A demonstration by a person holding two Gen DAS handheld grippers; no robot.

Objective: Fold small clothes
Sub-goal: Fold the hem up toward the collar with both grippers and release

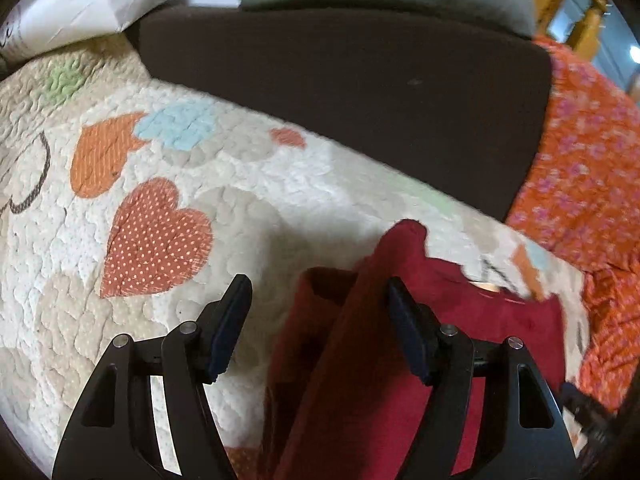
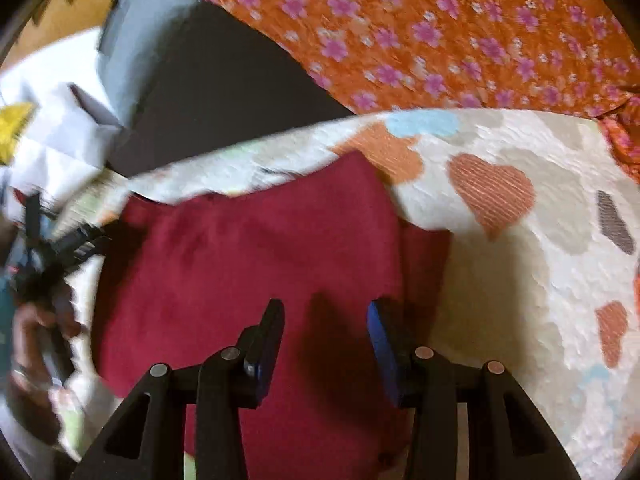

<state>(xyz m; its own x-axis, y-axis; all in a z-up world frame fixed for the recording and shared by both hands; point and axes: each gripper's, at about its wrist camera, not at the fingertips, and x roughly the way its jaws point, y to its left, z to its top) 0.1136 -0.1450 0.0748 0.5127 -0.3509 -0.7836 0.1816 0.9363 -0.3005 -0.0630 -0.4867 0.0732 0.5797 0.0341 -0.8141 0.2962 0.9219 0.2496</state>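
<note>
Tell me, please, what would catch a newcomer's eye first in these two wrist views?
Most striking is the dark red garment spread on the heart-patterned quilt, under the open right gripper. In the left wrist view a raised fold of it sits between the fingers of the open left gripper. Behind the quilt lie a dark brown cushion and an orange floral cloth.

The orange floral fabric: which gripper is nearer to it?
Right, probably. The right gripper hangs open over the red garment, facing the orange floral fabric. The left gripper, also open, sits at the garment's far edge.
</note>
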